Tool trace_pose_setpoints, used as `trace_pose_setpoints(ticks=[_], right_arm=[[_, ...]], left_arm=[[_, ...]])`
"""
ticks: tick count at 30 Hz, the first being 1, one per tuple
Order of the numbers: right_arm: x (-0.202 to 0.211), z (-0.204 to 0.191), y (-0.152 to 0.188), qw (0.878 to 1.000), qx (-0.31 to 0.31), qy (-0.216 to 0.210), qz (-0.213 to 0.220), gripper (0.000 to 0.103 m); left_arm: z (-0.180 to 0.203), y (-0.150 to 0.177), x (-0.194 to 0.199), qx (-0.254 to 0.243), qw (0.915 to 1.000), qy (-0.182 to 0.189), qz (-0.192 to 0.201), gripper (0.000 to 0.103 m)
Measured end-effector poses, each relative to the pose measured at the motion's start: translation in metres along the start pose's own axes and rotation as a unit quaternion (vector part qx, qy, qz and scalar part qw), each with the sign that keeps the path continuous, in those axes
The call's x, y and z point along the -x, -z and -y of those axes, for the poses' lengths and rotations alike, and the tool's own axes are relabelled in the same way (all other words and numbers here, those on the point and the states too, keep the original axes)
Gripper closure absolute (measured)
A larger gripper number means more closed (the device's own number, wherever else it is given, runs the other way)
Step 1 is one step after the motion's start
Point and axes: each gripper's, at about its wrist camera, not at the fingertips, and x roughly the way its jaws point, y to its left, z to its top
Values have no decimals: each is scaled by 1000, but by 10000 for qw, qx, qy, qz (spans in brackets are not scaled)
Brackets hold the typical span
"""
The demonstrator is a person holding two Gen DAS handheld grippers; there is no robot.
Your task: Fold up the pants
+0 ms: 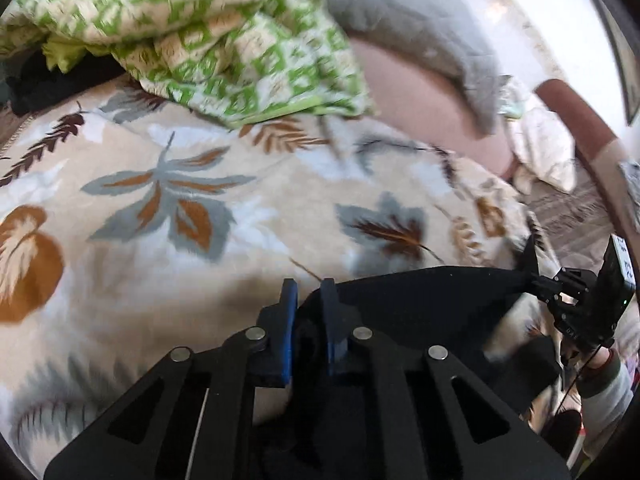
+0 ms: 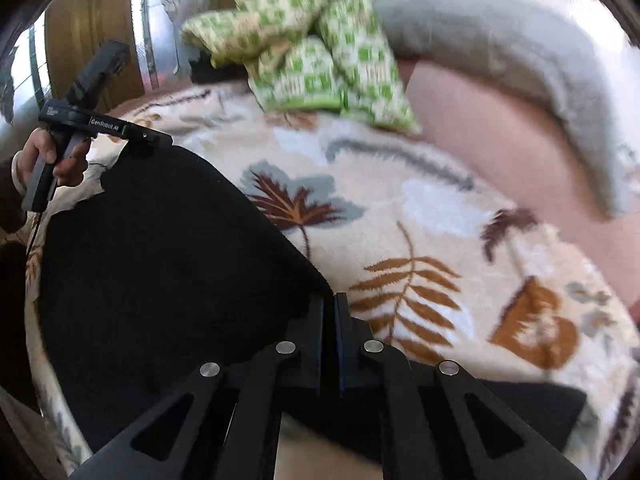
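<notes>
The black pants (image 2: 160,248) are held stretched above a bed covered by a cream leaf-print blanket (image 2: 420,208). My right gripper (image 2: 330,300) is shut on one corner of the pants at the lower middle of the right wrist view. My left gripper (image 1: 308,286) is shut on the other corner of the pants (image 1: 420,300), with blue pads (image 1: 289,320) pinching the cloth. Each gripper shows in the other's view: the right gripper (image 1: 534,276) at far right, the left gripper (image 2: 160,140) at far left, both clamped on the black fabric.
A green-and-white checked quilt (image 1: 208,36) is bunched at the far side of the bed. A grey pillow (image 2: 500,64) lies on a pink sheet (image 2: 480,128). A wooden bed frame (image 1: 580,128) curves at the right. A wooden panel (image 2: 88,40) stands at far left.
</notes>
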Motion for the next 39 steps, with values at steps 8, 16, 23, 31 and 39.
trace_pose_setpoints(ticks=[8, 16, 23, 31, 39], right_arm=[[105, -85, 61, 9991, 217, 87, 348, 99], [72, -116, 137, 9957, -788, -333, -347, 97], [101, -124, 111, 9917, -978, -811, 203, 45], [53, -201, 66, 9925, -126, -1047, 623, 46], [12, -207, 52, 9921, -533, -1034, 468, 98]], left_arm=[[25, 88, 68, -46, 10000, 72, -12, 98], [-5, 143, 59, 655, 9957, -498, -419, 100], [-18, 135, 86, 1097, 9921, -562, 226, 24], [-13, 130, 47, 1009, 9912, -841, -167, 24], [-1, 127, 32, 752, 9934, -824, -265, 79]])
